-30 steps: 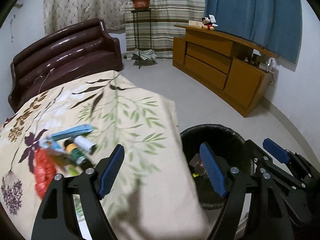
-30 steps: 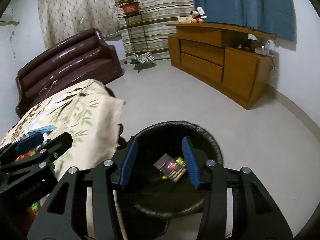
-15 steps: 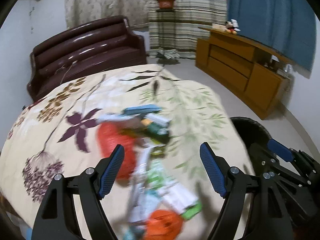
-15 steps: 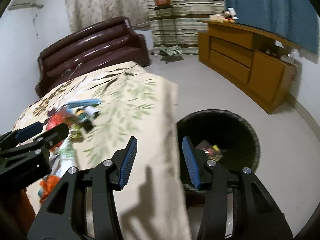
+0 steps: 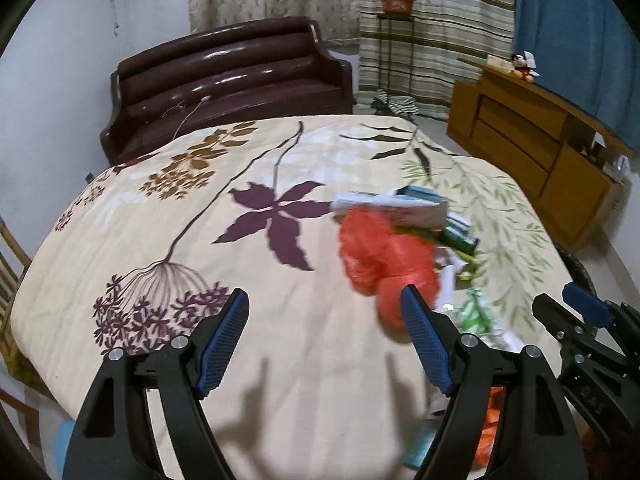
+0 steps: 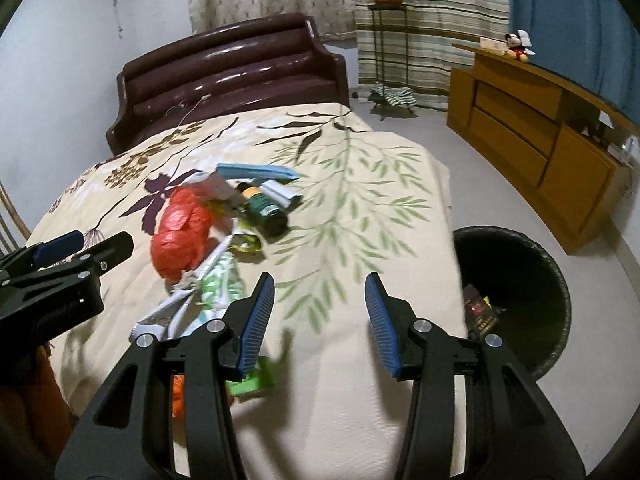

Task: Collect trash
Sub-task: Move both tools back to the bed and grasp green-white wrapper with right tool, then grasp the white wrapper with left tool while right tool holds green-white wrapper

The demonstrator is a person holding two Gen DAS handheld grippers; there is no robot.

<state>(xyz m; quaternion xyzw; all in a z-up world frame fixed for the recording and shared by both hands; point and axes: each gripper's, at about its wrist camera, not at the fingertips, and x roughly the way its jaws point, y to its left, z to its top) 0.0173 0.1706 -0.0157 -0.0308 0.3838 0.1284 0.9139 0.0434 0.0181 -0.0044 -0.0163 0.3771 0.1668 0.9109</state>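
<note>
My left gripper [image 5: 324,340] stands wide apart and empty over the flowered cloth [image 5: 280,160] — the red bag [image 5: 380,256] lies just beyond its right jaw. My right gripper [image 6: 316,320] gapes narrower, also empty — the trash pile [image 6: 224,220] ahead to its left, the black bin [image 6: 536,280] to its right.

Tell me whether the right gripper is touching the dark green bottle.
Apart. The right wrist view shows the right gripper open over bare cloth, with the dark green bottle lying farther up the bed.
</note>
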